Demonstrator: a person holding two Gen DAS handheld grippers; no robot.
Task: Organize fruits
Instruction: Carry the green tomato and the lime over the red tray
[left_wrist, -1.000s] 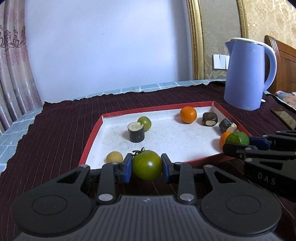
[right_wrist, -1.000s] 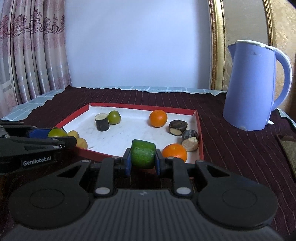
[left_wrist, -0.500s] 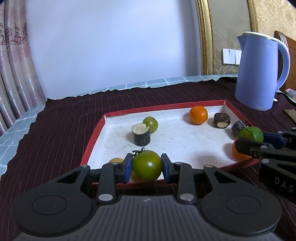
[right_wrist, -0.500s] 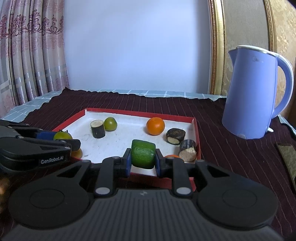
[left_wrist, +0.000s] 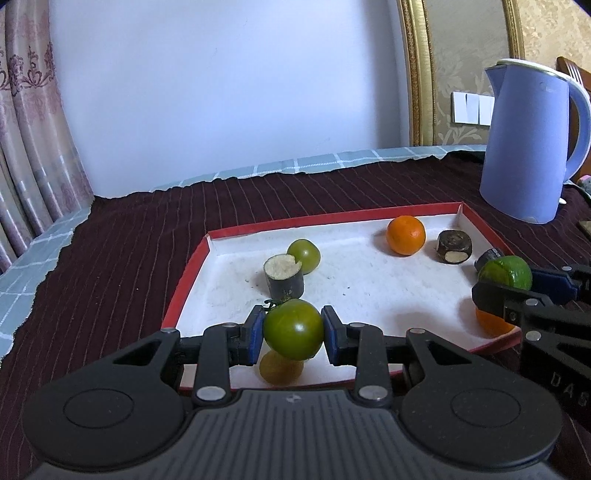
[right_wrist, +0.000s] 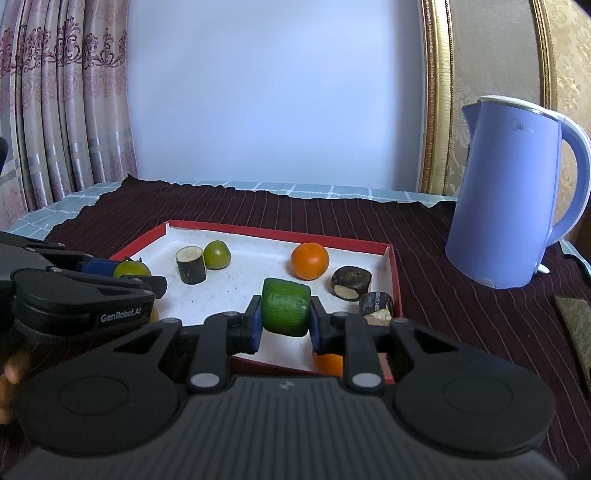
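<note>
Both grippers were in the carrying step, each loaded and held over the near edge of the red-rimmed tray (left_wrist: 192, 254). The left gripper (left_wrist: 293, 330) was clamped on a green tomato (left_wrist: 293, 328) above the tray's near-left corner; the right gripper (right_wrist: 285, 317) was clamped on a squat green fruit (right_wrist: 285, 312), perhaps a lime, above the tray's near-right part.

The next move looked like a placing: each fruit needed a bare patch of the tray's white floor, lowered clear of the pieces already there before the jaws parted.

The left wrist view alone showed a yellowish fruit (left_wrist: 280, 369) lying in the tray directly under the tomato. The right wrist view showed an orange (right_wrist: 328, 363) half hidden under its own jaws.
</note>
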